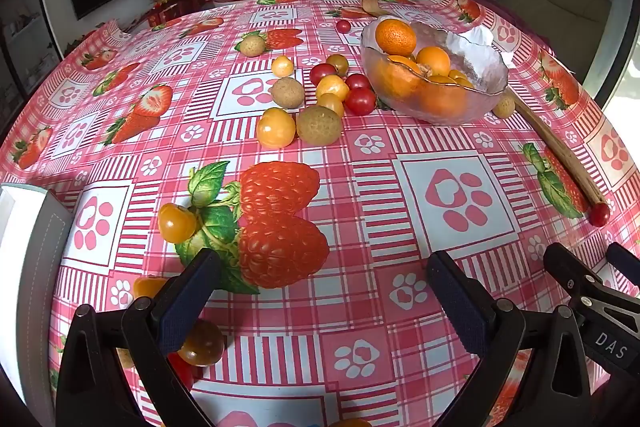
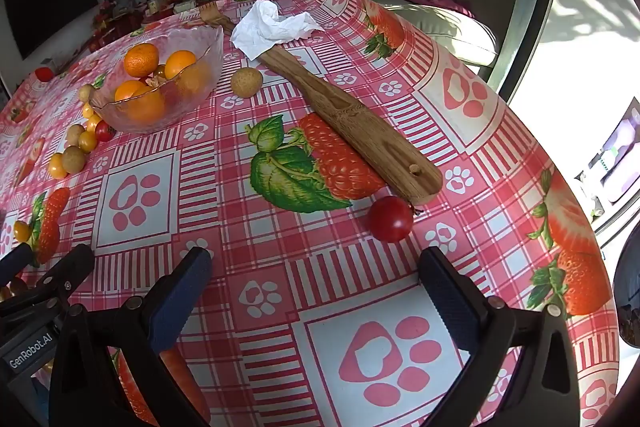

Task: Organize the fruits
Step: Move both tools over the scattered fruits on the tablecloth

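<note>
We hold the left gripper [image 1: 320, 291] and the right gripper [image 2: 316, 287] spread wide and empty above the tablecloth [image 1: 400, 163]. The glass bowl [image 1: 472, 99] of oranges sits far right, with loose fruit clustered to its left. The red cherry tomato [image 2: 390, 219] touching the wooden spatula [image 2: 352, 123] could roll off the near edge if nudged.
</note>
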